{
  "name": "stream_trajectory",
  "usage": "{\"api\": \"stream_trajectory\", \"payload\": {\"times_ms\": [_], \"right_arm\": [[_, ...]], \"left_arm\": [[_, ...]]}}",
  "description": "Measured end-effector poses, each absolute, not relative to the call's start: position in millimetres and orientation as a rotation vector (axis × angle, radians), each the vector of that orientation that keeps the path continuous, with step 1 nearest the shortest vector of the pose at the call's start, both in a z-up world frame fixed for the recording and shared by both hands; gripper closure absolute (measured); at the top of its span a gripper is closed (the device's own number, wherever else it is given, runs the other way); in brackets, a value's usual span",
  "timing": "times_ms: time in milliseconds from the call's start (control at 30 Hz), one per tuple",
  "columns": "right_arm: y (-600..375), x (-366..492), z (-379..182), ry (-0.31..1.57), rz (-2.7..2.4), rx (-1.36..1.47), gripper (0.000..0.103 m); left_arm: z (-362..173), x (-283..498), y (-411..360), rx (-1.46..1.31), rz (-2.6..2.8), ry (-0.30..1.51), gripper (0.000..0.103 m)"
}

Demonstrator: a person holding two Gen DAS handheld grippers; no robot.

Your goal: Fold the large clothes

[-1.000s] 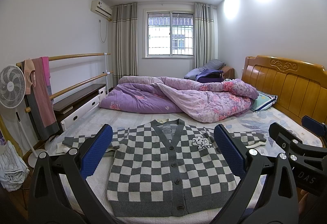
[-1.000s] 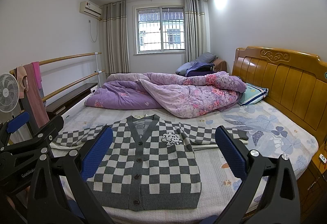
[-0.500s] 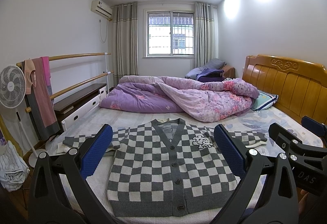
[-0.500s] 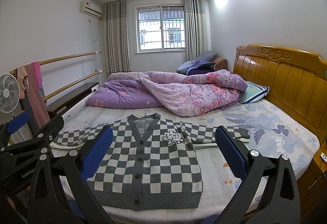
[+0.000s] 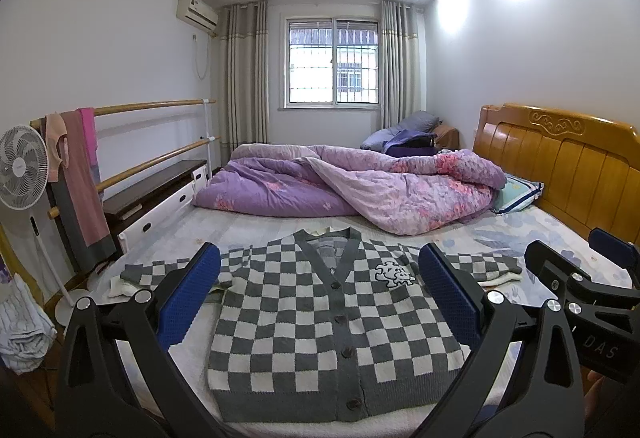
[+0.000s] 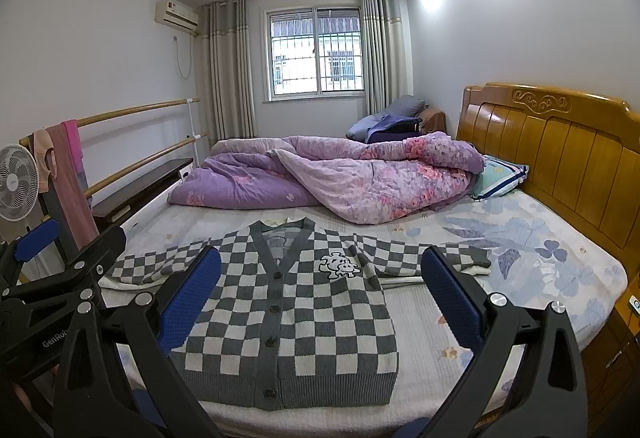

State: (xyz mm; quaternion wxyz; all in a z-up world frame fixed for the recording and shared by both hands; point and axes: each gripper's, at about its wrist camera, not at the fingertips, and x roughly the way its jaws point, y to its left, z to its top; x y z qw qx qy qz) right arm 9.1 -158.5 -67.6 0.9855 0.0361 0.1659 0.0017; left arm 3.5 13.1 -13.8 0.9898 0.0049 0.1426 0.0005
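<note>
A grey and white checkered cardigan (image 5: pixel 320 322) lies flat and buttoned on the bed, sleeves spread to both sides, a white cartoon patch on its chest. It also shows in the right wrist view (image 6: pixel 296 314). My left gripper (image 5: pixel 320 294) is open and empty, held above the cardigan's near hem. My right gripper (image 6: pixel 320 294) is open and empty beside it, also above the near edge of the bed. Each gripper shows at the edge of the other's view.
A crumpled purple floral quilt (image 5: pixel 352 194) lies across the far half of the bed. A wooden headboard (image 5: pixel 560 162) stands at the right with a pillow (image 5: pixel 518 192). At the left are a white fan (image 5: pixel 20 174), wooden rails with hanging clothes (image 5: pixel 80 174) and a low cabinet.
The right gripper has tilted slightly, so the bed sits a little lower in its view. The left gripper and the cardigan have not visibly moved.
</note>
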Motion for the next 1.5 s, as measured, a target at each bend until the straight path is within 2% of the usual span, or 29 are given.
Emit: {"api": "stream_trajectory", "payload": {"times_ms": [367, 733, 867, 967, 1100, 1233, 1267, 1333, 1367, 1433, 1467, 1500], "right_arm": [[-154, 34, -84, 0.384, 0.014, 0.086, 0.007], [-136, 99, -120, 0.451, 0.06, 0.095, 0.007], [-121, 146, -151, 0.473, 0.136, 0.096, 0.007], [-106, 193, -188, 0.558, 0.212, 0.157, 0.007], [-64, 254, -235, 0.683, 0.298, 0.201, 0.007], [-19, 297, -265, 0.732, 0.348, 0.209, 0.008], [-7, 308, -272, 0.746, 0.36, 0.196, 0.01], [13, 331, -284, 0.759, 0.384, 0.18, 0.033], [24, 347, -293, 0.79, 0.402, 0.176, 0.036], [38, 369, -305, 0.829, 0.442, 0.193, 0.052], [47, 380, -310, 0.839, 0.453, 0.185, 0.056], [55, 390, -314, 0.84, 0.463, 0.173, 0.066]], "left_arm": [[-35, 30, 15, 0.013, 0.008, 0.332, 0.004], [-85, 104, 43, 0.047, 0.038, 0.453, 0.004], [-122, 143, 88, 0.019, 0.082, 0.516, 0.004], [-149, 168, 123, 0.005, 0.114, 0.604, 0.004], [-196, 203, 196, -0.077, 0.161, 0.701, 0.004], [-234, 239, 268, -0.18, 0.198, 0.755, 0.005], [-242, 249, 285, -0.203, 0.208, 0.767, 0.005], [-254, 269, 316, -0.231, 0.218, 0.772, 0.005], [-258, 278, 330, -0.248, 0.221, 0.77, 0.005], [-269, 299, 370, -0.314, 0.229, 0.788, 0.005], [-273, 306, 391, -0.347, 0.228, 0.779, 0.005], [-276, 313, 405, -0.368, 0.239, 0.788, 0.005]]}}
